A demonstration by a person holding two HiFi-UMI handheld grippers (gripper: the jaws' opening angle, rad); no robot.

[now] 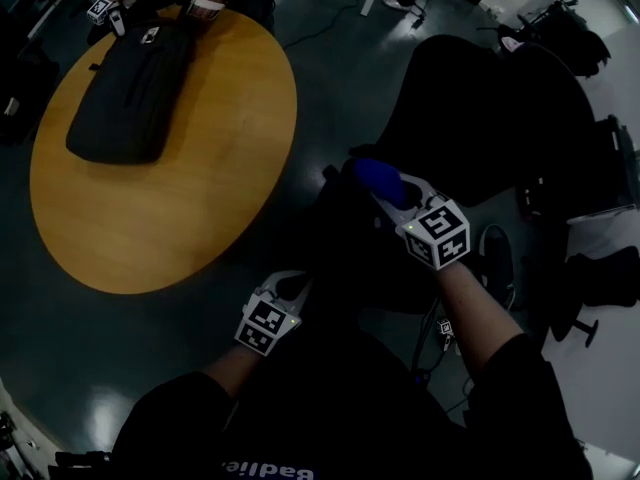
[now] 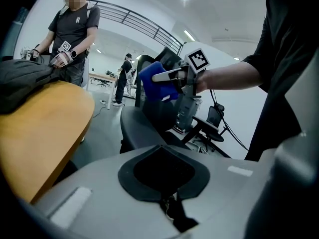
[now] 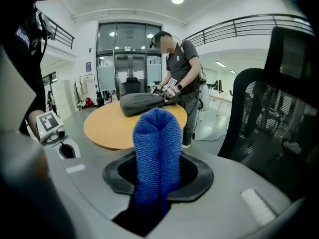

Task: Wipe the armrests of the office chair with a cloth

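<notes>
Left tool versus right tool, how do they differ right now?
The right tool is shut on a blue cloth; the left tool is shut on nothing. In the head view the right tool reaches further forward, by the chair; the left tool is further back, lower in that view. Both are grey and each carries a marker cube.

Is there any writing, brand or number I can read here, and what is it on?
"Badlie", upside down, cut off at the edge: white print on the wearer's black shirt.
"Badl", partly hidden: the same shirt, right gripper view.
Marker cubes: square patterns, no words.
Mark on the other person's shirt: too small to read.
</notes>
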